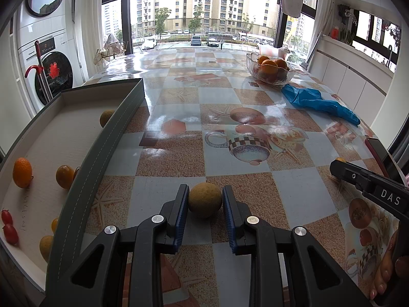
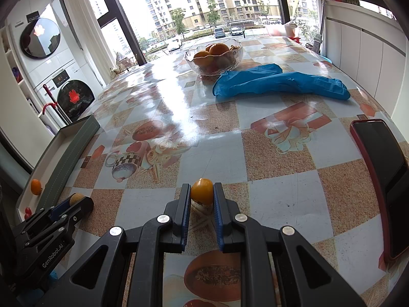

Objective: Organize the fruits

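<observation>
Both grippers angled down at the table, each clamped on a fruit

Left gripper (image 1: 205, 200) grips a round tan-brown fruit (image 1: 205, 199) beside the grey tray (image 1: 102, 138); right gripper (image 2: 202, 195) pinches a small orange fruit (image 2: 202, 191) on the glossy checkered tablecloth (image 2: 268, 153) before big windows

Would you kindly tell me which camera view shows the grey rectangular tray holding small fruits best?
The left wrist view: the grey rectangular tray fills its left side, with the pale floor and several small fruits inside visible. The right wrist view shows only a narrow, distant slice of the tray at its left edge, partly hidden behind the left gripper.
</observation>
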Motion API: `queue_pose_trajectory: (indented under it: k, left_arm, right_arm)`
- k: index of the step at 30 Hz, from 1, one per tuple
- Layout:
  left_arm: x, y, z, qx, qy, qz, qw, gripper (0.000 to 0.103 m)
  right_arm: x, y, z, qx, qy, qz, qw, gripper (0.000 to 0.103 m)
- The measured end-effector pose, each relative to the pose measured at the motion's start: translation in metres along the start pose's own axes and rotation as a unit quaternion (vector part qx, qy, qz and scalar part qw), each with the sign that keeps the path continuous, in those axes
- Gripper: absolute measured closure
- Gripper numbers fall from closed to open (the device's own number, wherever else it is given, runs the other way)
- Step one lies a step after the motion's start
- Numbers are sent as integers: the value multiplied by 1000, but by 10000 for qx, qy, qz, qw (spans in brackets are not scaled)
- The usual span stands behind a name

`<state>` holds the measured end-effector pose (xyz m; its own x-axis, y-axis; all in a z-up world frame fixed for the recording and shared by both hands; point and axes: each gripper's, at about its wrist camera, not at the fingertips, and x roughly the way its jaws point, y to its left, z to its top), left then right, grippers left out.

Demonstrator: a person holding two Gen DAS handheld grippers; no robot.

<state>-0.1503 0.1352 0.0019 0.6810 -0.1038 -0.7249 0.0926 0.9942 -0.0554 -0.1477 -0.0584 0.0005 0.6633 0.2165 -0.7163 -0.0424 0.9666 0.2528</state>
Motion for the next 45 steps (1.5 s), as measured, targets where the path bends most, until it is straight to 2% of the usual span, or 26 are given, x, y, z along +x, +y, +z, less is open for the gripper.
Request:
queue_pose_trajectory:
  k: [37, 45]
  left_arm:
    - [0, 0, 0, 3, -1, -2, 10000, 75]
    - [-3, 11, 2, -291, 129, -358, 9989, 75]
  right_arm:
    - [0, 1, -1, -58, 11, -20, 10000, 84]
    - [-1, 5, 1, -129, 148, -40, 9998, 85]
